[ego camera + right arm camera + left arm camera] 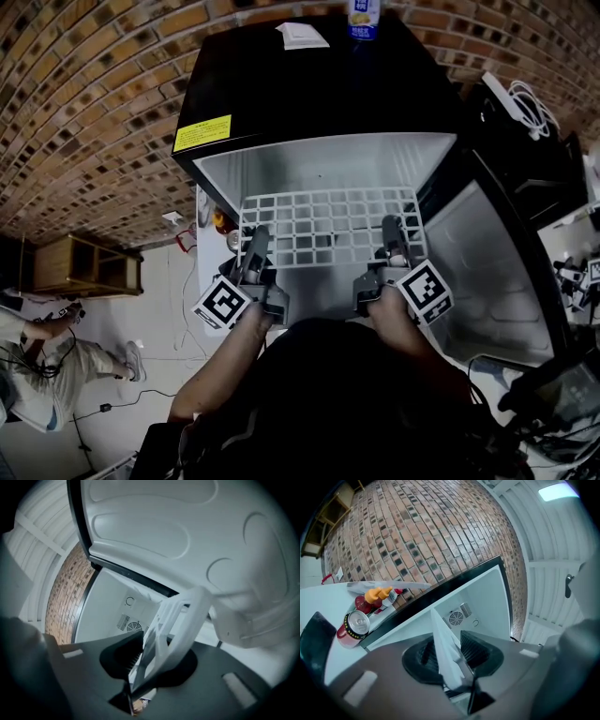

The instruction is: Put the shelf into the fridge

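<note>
A white grid shelf (328,225) hangs level in front of the open black fridge (309,94), its far edge at the mouth of the white interior (319,164). My left gripper (255,246) is shut on the shelf's near edge at the left. My right gripper (394,239) is shut on the same edge at the right. In the left gripper view the shelf (445,644) shows edge-on between the pads of the left gripper (452,656). In the right gripper view the shelf's frame (180,616) runs out from between the pads of the right gripper (150,660).
The fridge door (487,272) stands open at the right. A carton (364,17) and a paper (302,36) lie on the fridge top. A can (355,623) and bottles (377,594) stand left of the fridge. A brick wall is behind; a person (37,366) sits at lower left.
</note>
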Motion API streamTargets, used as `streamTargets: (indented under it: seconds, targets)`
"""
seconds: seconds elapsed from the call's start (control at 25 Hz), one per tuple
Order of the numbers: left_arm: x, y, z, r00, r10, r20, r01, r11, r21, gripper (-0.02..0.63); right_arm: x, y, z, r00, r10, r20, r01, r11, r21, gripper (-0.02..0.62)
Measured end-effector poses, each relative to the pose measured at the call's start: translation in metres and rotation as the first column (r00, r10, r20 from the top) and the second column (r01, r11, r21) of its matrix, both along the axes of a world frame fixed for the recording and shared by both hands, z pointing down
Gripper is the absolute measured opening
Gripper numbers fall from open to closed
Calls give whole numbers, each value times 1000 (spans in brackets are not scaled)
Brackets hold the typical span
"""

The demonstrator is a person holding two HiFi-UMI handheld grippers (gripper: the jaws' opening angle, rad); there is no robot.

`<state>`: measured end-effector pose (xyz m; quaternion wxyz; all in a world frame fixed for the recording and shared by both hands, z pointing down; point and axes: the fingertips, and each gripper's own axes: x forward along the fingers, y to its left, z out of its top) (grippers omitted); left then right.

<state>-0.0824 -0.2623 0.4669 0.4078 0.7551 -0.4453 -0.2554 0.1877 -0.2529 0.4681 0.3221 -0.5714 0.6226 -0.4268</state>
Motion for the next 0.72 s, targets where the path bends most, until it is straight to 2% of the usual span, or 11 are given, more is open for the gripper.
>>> streamTargets:
  seconds: [0.28,0.72]
  targets:
    - [4,-2,1,1000,4,14,-4,1000,3,106,4,-16,3,1000,21,7,-21,1000,-23,87]
    - [5,-40,6,999,-44,1,44,999,0,98,6,-58,10,999,31,15,-30,999,-39,91]
